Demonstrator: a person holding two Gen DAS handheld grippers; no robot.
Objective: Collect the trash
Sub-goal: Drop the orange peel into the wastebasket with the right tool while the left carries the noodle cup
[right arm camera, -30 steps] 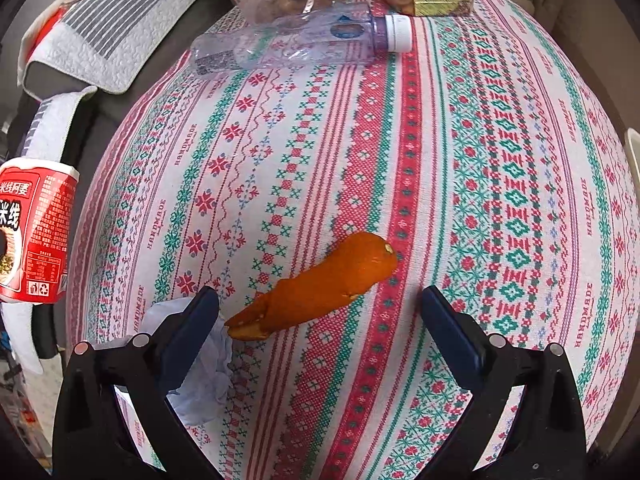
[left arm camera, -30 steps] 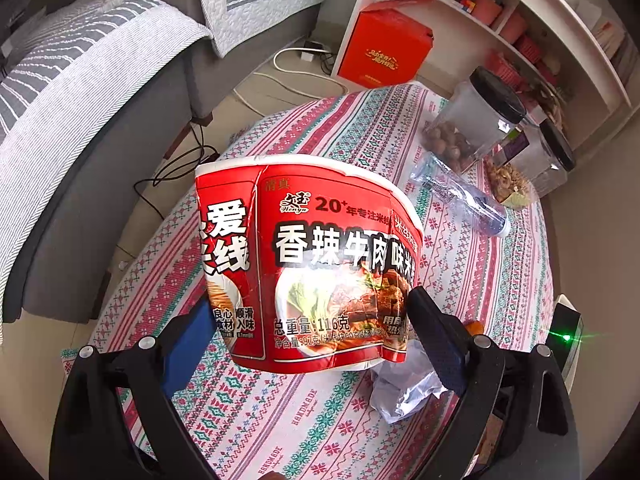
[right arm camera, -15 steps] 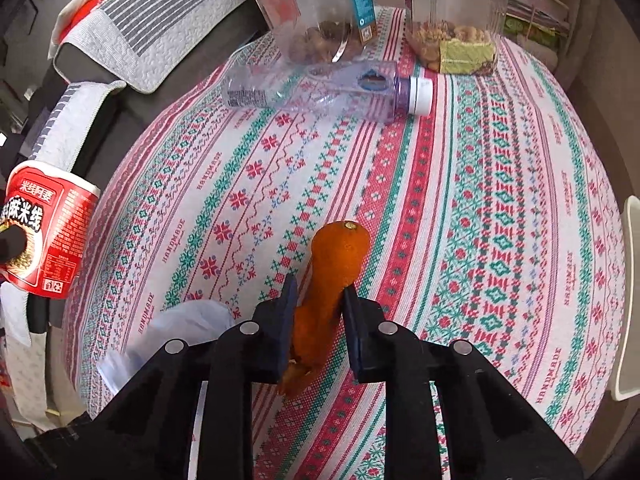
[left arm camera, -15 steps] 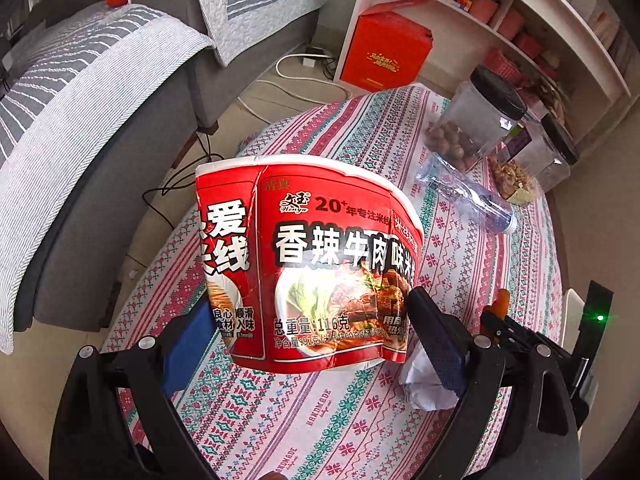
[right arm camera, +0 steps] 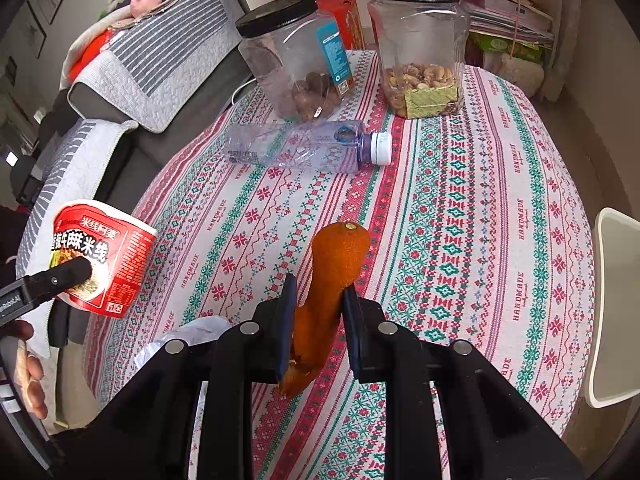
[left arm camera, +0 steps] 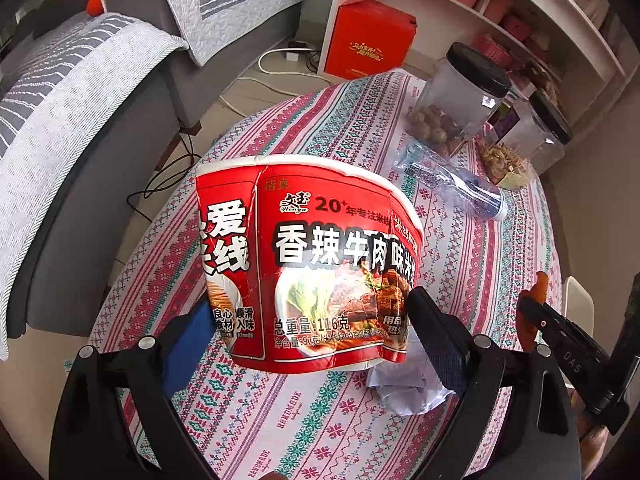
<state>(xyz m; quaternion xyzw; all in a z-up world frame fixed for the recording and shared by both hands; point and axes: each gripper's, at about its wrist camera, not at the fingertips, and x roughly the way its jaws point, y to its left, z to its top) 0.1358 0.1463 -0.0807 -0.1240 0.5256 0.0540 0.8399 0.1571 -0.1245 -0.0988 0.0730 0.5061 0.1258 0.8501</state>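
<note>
My left gripper (left arm camera: 308,328) is shut on a crumpled red instant noodle cup (left arm camera: 308,268) and holds it above the table's left side; the cup also shows in the right wrist view (right arm camera: 100,256). My right gripper (right arm camera: 318,292) is shut on an orange peel (right arm camera: 332,268) and holds it lifted above the cloth; the peel's tip shows in the left wrist view (left arm camera: 540,286). A crumpled white paper (left arm camera: 404,386) lies on the cloth below the cup, also in the right wrist view (right arm camera: 188,336). An empty clear plastic bottle (right arm camera: 304,146) lies on its side further back.
Two black-lidded clear jars (right arm camera: 296,60) (right arm camera: 420,44) with nuts stand at the table's far end. The round table has a patterned cloth (right arm camera: 460,240). A grey sofa (left arm camera: 80,120) is left of it, a white chair (right arm camera: 616,304) right, a red box (left arm camera: 368,40) and shelves behind.
My right gripper closed on the orange peel and has lifted it off the cloth. The left gripper has kept hold of the noodle cup and risen slightly.
</note>
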